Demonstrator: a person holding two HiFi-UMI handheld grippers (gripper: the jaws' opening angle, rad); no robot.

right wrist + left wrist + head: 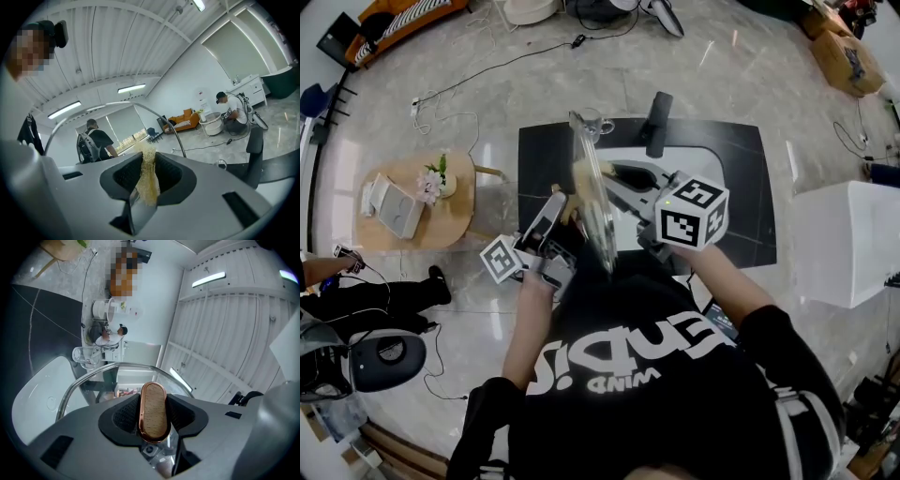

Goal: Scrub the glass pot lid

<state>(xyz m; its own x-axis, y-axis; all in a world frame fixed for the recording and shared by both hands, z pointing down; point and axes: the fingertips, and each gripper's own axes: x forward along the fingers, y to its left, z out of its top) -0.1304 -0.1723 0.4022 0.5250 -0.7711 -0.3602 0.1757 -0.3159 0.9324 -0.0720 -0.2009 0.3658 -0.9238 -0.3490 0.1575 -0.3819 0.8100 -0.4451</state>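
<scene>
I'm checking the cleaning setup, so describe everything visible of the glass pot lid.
The glass pot lid is clear, round, with a metal rim and an oblong wooden handle edged in copper. It stands on edge over the sink, the left gripper clamped on its handle; a yellowish scrubber in the right gripper appears to touch its other face.

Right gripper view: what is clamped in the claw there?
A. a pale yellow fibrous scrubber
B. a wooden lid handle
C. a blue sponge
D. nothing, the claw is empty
A: the right claw is closed on a pale yellow fibrous scrubber, whose frayed top sticks up from between the dark pads.
</scene>
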